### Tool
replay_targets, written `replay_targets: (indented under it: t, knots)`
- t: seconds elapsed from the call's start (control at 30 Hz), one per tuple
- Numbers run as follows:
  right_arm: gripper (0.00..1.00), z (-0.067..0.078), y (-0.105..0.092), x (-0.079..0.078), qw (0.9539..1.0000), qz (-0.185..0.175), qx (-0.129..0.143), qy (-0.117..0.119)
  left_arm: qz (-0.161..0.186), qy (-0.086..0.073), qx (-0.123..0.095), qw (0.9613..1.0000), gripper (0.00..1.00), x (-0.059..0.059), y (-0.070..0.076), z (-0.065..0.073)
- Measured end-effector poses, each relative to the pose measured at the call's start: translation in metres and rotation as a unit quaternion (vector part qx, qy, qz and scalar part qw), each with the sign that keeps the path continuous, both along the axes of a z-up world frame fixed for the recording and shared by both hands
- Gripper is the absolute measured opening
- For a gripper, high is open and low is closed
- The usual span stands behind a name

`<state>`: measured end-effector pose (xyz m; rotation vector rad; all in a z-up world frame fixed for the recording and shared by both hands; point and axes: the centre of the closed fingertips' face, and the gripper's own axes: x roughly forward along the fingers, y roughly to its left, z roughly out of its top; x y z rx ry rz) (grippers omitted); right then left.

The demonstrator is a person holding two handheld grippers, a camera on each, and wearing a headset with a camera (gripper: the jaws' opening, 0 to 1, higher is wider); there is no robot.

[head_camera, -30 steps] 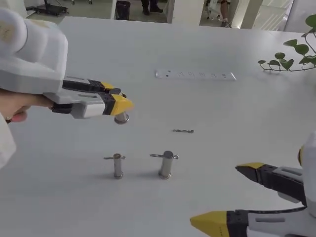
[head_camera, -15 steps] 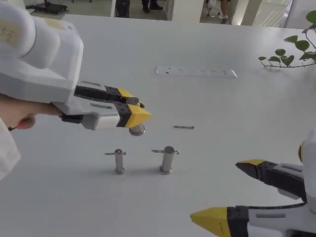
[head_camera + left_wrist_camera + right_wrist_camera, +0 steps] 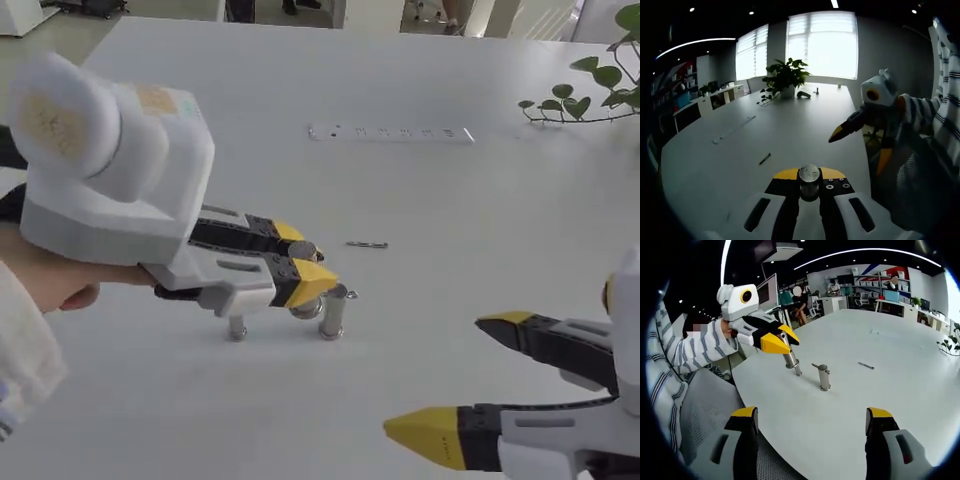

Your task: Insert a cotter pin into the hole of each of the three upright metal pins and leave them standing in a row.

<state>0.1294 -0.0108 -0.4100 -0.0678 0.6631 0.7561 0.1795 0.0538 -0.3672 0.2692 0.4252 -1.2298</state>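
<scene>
Left gripper (image 3: pixel 318 268) pinches a metal pin (image 3: pixel 809 182) between its yellow tips.

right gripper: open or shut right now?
Open. The right gripper has its yellow-tipped jaws spread wide with nothing between them, both in its own view and in the head view.

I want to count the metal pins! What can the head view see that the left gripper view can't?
The head view adds two standing pins: a pin with a cotter pin through it and a half-hidden pin. The left gripper view adds windows and a striped sleeve. Both show the held pin in the shut left gripper, the open right gripper, the loose cotter pin and the plant.
</scene>
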Motion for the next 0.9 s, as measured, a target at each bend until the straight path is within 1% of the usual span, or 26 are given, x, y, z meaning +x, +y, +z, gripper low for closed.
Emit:
replay_targets:
  t: [0.03, 0.17, 0.23, 0.3, 0.43, 0.53, 0.6, 0.7, 0.73, 0.77, 0.9]
  knots:
    - [0.88, 0.000, 0.000, 0.000, 1.0000, 0.000, -0.001, 0.000, -0.001, -0.004, 0.005, 1.0000, 0.10, -0.001, 0.000, -0.005]
    - [0.88, 0.000, -0.002, -0.001, 1.0000, 0.000, -0.001, 0.001, -0.004, -0.003, 0.019, 0.9998, 0.10, -0.005, 0.000, -0.018]
    - [0.87, 0.000, -0.003, -0.001, 1.0000, -0.001, -0.002, 0.001, -0.002, 0.010, 0.022, 0.9997, 0.10, -0.008, 0.000, -0.022]
    - [0.87, 0.000, -0.004, -0.001, 1.0000, -0.003, -0.002, 0.002, -0.006, 0.004, 0.025, 0.9997, 0.10, -0.011, -0.002, -0.026]
    - [0.87, -0.001, -0.004, -0.002, 1.0000, -0.004, -0.001, 0.003, -0.007, 0.002, 0.037, 0.9993, 0.10, -0.013, -0.003, -0.035]
    - [0.87, -0.002, -0.003, -0.003, 1.0000, -0.003, -0.002, 0.004, -0.006, 0.006, 0.044, 0.9990, 0.10, -0.014, -0.004, -0.042]
    - [0.87, -0.002, -0.004, -0.003, 1.0000, -0.003, -0.001, 0.006, -0.007, 0.002, 0.049, 0.9987, 0.10, -0.016, -0.004, -0.046]
    - [0.87, -0.003, -0.005, -0.002, 1.0000, -0.003, -0.002, 0.006, -0.005, 0.001, 0.053, 0.9986, 0.10, -0.016, -0.003, -0.052]
    - [0.87, -0.003, -0.005, -0.002, 1.0000, -0.003, -0.002, 0.006, -0.001, 0.004, 0.053, 0.9986, 0.10, -0.015, -0.003, -0.054]
    - [0.87, -0.003, -0.006, -0.001, 1.0000, -0.004, -0.002, 0.007, 0.000, 0.004, 0.054, 0.9985, 0.10, -0.015, -0.002, -0.056]
    - [0.87, -0.003, -0.006, -0.001, 1.0000, -0.003, -0.003, 0.007, 0.005, 0.003, 0.068, 0.9977, 0.10, -0.014, 0.000, -0.066]
